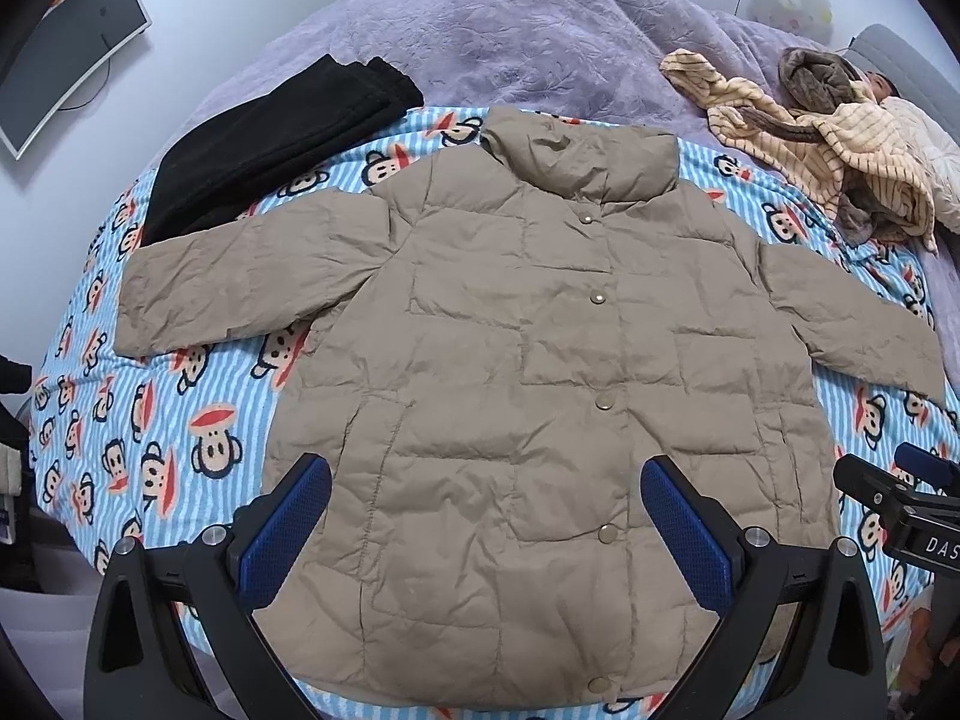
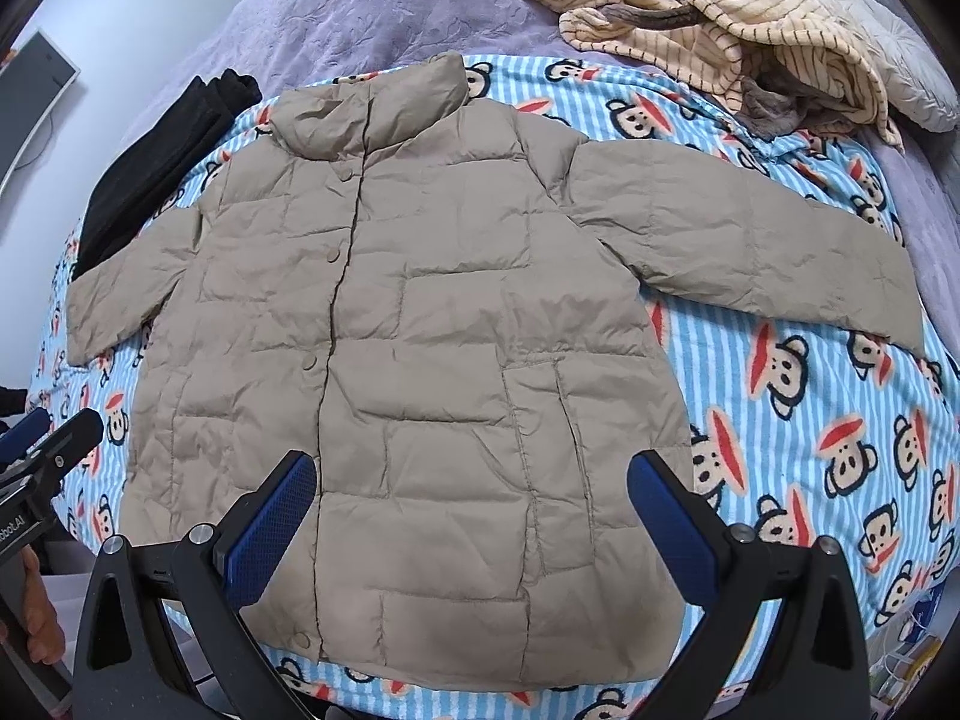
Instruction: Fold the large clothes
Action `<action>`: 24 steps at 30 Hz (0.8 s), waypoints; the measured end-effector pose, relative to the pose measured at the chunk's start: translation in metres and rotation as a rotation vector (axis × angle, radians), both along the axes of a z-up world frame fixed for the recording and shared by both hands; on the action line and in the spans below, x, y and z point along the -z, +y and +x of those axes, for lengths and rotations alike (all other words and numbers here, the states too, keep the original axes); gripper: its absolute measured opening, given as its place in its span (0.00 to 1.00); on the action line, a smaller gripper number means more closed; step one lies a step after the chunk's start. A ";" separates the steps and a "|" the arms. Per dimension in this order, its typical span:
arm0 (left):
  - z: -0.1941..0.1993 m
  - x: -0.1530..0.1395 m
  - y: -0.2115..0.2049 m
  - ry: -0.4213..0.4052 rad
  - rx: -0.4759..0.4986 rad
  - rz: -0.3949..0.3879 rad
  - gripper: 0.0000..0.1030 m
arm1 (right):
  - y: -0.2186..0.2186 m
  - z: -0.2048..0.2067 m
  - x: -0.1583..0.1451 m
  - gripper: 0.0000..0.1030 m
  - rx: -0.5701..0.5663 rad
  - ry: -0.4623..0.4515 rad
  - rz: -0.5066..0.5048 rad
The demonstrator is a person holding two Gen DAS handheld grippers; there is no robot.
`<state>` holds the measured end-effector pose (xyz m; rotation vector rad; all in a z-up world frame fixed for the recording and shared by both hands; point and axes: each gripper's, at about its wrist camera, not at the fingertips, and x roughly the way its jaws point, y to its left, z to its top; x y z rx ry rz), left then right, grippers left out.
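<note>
A tan quilted puffer jacket (image 1: 510, 360) lies flat and front-up on a blue striped monkey-print blanket (image 1: 150, 420), buttoned, collar at the far end, both sleeves spread out to the sides. It also shows in the right wrist view (image 2: 432, 330). My left gripper (image 1: 486, 480) is open and empty, hovering over the jacket's lower part near the hem. My right gripper (image 2: 471, 474) is open and empty, above the jacket's lower right part. The right gripper also shows at the edge of the left wrist view (image 1: 900, 498), and the left gripper at the edge of the right wrist view (image 2: 48, 444).
Folded black trousers (image 1: 264, 144) lie at the far left beside the left sleeve. A heap of striped cream and brown clothes (image 1: 828, 138) lies at the far right. A purple bedspread (image 1: 480, 30) covers the far bed. A monitor (image 1: 66, 48) hangs on the left wall.
</note>
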<state>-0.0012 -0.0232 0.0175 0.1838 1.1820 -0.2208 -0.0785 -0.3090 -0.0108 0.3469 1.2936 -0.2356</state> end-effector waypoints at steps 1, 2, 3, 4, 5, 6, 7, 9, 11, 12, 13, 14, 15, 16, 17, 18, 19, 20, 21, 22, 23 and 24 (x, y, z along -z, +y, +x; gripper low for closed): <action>0.000 0.000 0.000 -0.001 0.005 0.002 1.00 | 0.000 -0.001 0.000 1.00 -0.001 0.000 -0.002; -0.001 0.000 -0.001 -0.002 0.008 0.003 1.00 | 0.000 -0.002 0.000 1.00 0.000 0.000 -0.004; 0.000 0.000 -0.001 -0.002 0.007 0.001 1.00 | 0.000 -0.002 -0.001 1.00 0.004 0.000 -0.004; 0.000 0.000 0.000 0.000 0.004 -0.002 1.00 | 0.000 -0.002 -0.001 1.00 0.008 -0.001 -0.002; -0.001 0.000 0.000 0.001 0.001 -0.006 1.00 | 0.000 -0.003 -0.001 1.00 0.013 -0.002 -0.001; -0.001 0.000 0.001 0.001 0.000 -0.007 1.00 | 0.000 -0.003 -0.002 1.00 0.014 -0.003 -0.002; -0.001 -0.001 0.001 0.000 0.001 -0.007 1.00 | 0.001 -0.003 -0.002 1.00 0.012 -0.004 -0.004; -0.002 -0.001 0.001 -0.004 0.003 -0.005 1.00 | 0.002 -0.003 -0.003 1.00 0.008 -0.004 -0.007; -0.002 -0.002 0.003 -0.004 -0.002 -0.007 1.00 | 0.003 -0.003 -0.003 1.00 0.010 -0.003 -0.007; -0.001 -0.002 0.003 -0.003 -0.005 -0.008 1.00 | 0.003 -0.003 -0.003 1.00 0.009 -0.005 -0.007; -0.002 -0.002 0.004 -0.002 -0.007 -0.008 1.00 | 0.003 -0.003 -0.003 1.00 0.009 -0.005 -0.008; -0.002 -0.001 0.005 -0.002 -0.009 -0.008 1.00 | 0.004 -0.004 -0.004 1.00 0.007 -0.005 -0.009; -0.002 -0.002 0.004 -0.001 -0.010 -0.007 1.00 | 0.004 -0.004 -0.004 1.00 0.006 -0.005 -0.010; -0.002 -0.002 0.004 -0.001 -0.010 -0.007 1.00 | 0.005 -0.004 -0.004 1.00 0.005 -0.006 -0.011; -0.002 -0.002 0.004 -0.001 -0.009 -0.007 1.00 | 0.005 -0.005 -0.005 1.00 0.005 -0.007 -0.011; -0.002 -0.002 0.004 -0.001 -0.008 -0.008 1.00 | 0.005 -0.004 -0.005 1.00 0.005 -0.007 -0.011; -0.002 -0.002 0.004 -0.001 -0.007 -0.008 1.00 | 0.005 -0.004 -0.005 1.00 0.006 -0.006 -0.011; -0.002 -0.002 0.004 -0.002 -0.006 -0.008 1.00 | 0.006 -0.004 -0.005 1.00 0.006 -0.006 -0.011; -0.003 -0.002 0.004 -0.002 -0.005 -0.008 1.00 | 0.006 -0.004 -0.005 1.00 0.006 -0.005 -0.011; -0.003 -0.002 0.004 -0.002 -0.005 -0.007 1.00 | 0.005 -0.004 -0.005 1.00 0.007 -0.004 -0.010; -0.003 -0.002 0.004 -0.002 -0.006 -0.008 1.00 | 0.005 -0.005 -0.006 1.00 0.008 -0.005 -0.009; -0.003 -0.002 0.004 -0.002 -0.006 -0.008 1.00 | 0.005 -0.005 -0.006 1.00 0.009 -0.005 -0.009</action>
